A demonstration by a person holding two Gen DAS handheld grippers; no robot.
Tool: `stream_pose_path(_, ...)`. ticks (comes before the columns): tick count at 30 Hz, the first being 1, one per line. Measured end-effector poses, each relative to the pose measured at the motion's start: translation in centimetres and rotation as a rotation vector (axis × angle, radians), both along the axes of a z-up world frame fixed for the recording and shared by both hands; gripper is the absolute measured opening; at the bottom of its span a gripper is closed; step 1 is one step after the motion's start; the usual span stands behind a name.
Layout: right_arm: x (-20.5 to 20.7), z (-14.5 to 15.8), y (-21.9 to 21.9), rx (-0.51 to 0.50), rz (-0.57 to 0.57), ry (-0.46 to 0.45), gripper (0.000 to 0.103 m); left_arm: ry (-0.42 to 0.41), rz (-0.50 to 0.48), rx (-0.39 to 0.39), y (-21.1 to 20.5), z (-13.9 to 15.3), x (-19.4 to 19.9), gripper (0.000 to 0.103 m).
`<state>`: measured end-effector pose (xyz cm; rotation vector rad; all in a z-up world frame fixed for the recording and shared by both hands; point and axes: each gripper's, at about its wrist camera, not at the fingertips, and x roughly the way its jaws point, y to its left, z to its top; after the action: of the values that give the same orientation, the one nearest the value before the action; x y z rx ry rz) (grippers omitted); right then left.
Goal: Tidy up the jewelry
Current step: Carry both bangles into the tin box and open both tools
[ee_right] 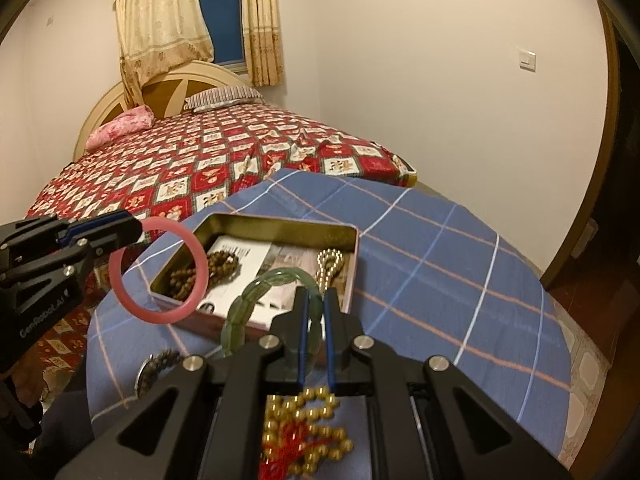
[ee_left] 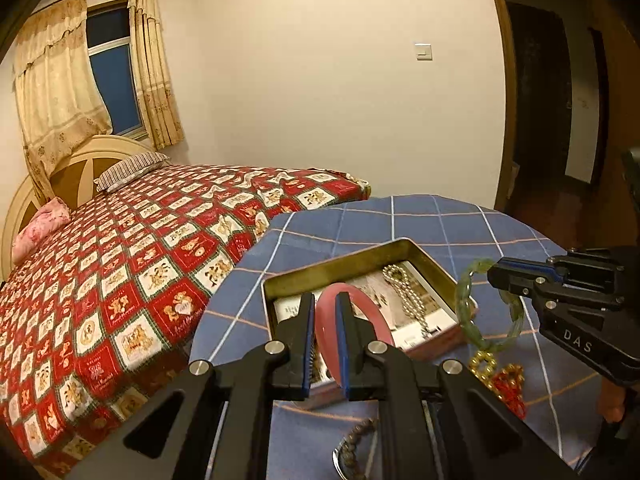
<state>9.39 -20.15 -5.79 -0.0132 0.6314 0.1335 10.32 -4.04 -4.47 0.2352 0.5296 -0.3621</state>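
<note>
An open metal tin point(ee_left: 344, 262) point(ee_right: 280, 226) sits on a blue checked tablecloth; inside lie a gold bead chain point(ee_left: 406, 294) point(ee_right: 330, 266) and dark brown beads point(ee_right: 218, 266). My left gripper point(ee_left: 325, 312) point(ee_right: 136, 230) is shut on a pink bangle point(ee_left: 370, 314) point(ee_right: 160, 272), held above the tin's near left edge. My right gripper point(ee_right: 315, 308) point(ee_left: 494, 274) is shut on a green jade bangle point(ee_right: 244, 304) point(ee_left: 468, 300), held just in front of the tin.
A gold bead bracelet with a red tassel point(ee_right: 308, 428) point(ee_left: 500, 380) and a brown bead string point(ee_right: 160, 364) point(ee_left: 356, 440) lie on the cloth point(ee_right: 440, 280) near me. A bed with a red patterned cover point(ee_left: 120, 280) stands left and behind the table. A doorway point(ee_left: 560, 100) is right.
</note>
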Motion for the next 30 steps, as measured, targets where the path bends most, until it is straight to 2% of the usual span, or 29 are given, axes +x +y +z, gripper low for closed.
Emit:
stream_pose_path(16, 5.5, -0.4, 1.2, -0.079, 0.004, 0.032, 0.010, 0.013, 0.048, 0.034, 0.7, -0.9, 5.7, 0.009)
stream_pose_path(21, 6.7, -0.7, 1.2, -0.093, 0.003, 0.041, 0.009, 0.040, 0.068, 0.024, 1.0, -1.7, 7.7, 0.009)
stream_pose_path(30, 8.7, -1.2, 1.3, -0.130, -0.005, 0.063, 0.010, 0.059, 0.069, 0.030, 0.7, -2.6, 9.0, 0.009)
